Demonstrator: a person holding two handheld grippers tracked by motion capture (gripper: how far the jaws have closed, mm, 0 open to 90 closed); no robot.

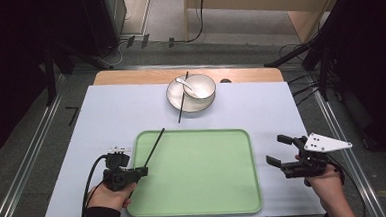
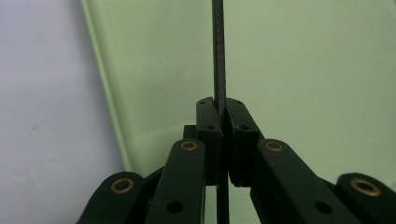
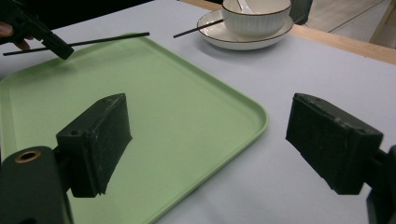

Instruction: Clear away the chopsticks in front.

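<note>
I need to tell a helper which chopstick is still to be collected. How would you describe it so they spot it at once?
Start from the green tray and look beyond its far edge to the white plate carrying a bowl. The chopstick lies across that plate, left of the bowl. Unlike the other chopstick, no claw holds it.

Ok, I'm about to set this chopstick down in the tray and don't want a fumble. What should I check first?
1. Left tool shut on the held chopstick: ok.
2. Green tray bare where it will land: ok.
3. Right tool open and off the tray's right side: ok.
4. Second chopstick resting across the plate, apart from the tray: ok.
5. Grip firm enough not to slip: cannot tell.
</note>
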